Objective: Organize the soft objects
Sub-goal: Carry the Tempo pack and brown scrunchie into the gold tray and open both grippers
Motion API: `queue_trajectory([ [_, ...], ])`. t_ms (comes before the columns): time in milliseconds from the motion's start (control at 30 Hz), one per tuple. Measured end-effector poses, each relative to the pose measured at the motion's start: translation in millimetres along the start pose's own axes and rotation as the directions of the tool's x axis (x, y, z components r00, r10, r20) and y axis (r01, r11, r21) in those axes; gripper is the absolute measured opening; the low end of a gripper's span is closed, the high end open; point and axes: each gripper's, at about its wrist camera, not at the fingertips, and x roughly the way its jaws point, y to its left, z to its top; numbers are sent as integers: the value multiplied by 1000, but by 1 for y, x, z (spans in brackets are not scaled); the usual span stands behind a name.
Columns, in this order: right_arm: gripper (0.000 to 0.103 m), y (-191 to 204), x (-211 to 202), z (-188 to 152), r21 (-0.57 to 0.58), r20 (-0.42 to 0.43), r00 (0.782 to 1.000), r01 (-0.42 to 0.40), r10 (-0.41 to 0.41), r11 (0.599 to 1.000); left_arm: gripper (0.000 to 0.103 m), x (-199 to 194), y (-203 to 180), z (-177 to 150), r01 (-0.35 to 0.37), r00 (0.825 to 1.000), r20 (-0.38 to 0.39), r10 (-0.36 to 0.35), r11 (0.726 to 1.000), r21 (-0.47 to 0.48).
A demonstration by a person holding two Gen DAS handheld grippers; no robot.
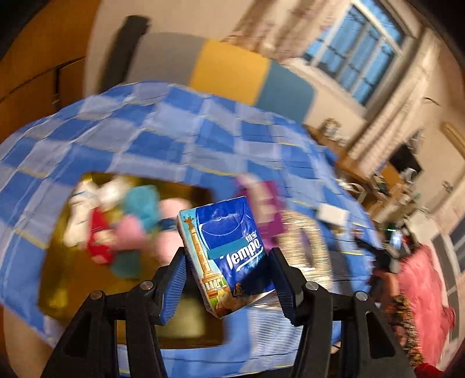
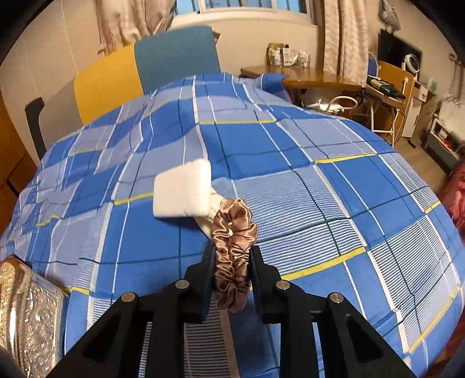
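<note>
Left gripper (image 1: 226, 261): clamped on a Tempo tissue pack (image 1: 223, 250), a blue pad on each long side. The pack stands near upright, long axis running up and slightly left in the left wrist view, printed face to the camera.

Right gripper (image 2: 229, 261): jaws pinched on a brown satin scrunchie (image 2: 234, 247), squashed into a long loop. Its long axis points away from the gripper, far end overlapping a cream fabric strip (image 2: 207, 221).

Landmark: the blue checked bedspread (image 2: 290, 162).
- Folded white cloth (image 2: 181, 190) lies flat on the bedspread, just beyond the scrunchie, to its left.
- Gold tray (image 1: 61, 279) sits on the bedspread with blurred soft items (image 1: 116, 221) piled in it, behind the tissue pack.
- Glittery edge at the bedspread's near-left corner in the right wrist view; identity unclear.
- Beyond the bedspread: yellow and blue headboard (image 2: 151, 69), curtained window (image 2: 241, 5), wooden table (image 2: 314, 77) to the right.
</note>
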Motion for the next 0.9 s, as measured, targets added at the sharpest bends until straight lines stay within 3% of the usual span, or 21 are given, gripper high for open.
queue_trajectory([
  [167,23,-2,-10,-1,6,48,999,14,-14,1000,56,20,68,-10,-115,990,-87,111,992,-43],
  [333,23,-5,-24,-4,29,98,995,16,-19,999,56,37,119,-25,-210,964,-177,198,976,-54],
  [433,23,-4,-36,-7,42,117,993,13,-17,999,56,45,135,-30,-250,949,-202,243,968,-11],
  [633,23,9,-63,-17,34,133,991,-12,8,999,56,68,158,-31,-260,926,-269,266,964,57],
  [767,23,22,-86,-19,24,160,987,-31,27,999,57,78,168,-31,-305,899,-295,323,946,107],
  [900,23,37,-109,-20,15,194,979,-57,53,998,59,72,172,-30,-304,915,-261,308,951,57],
])
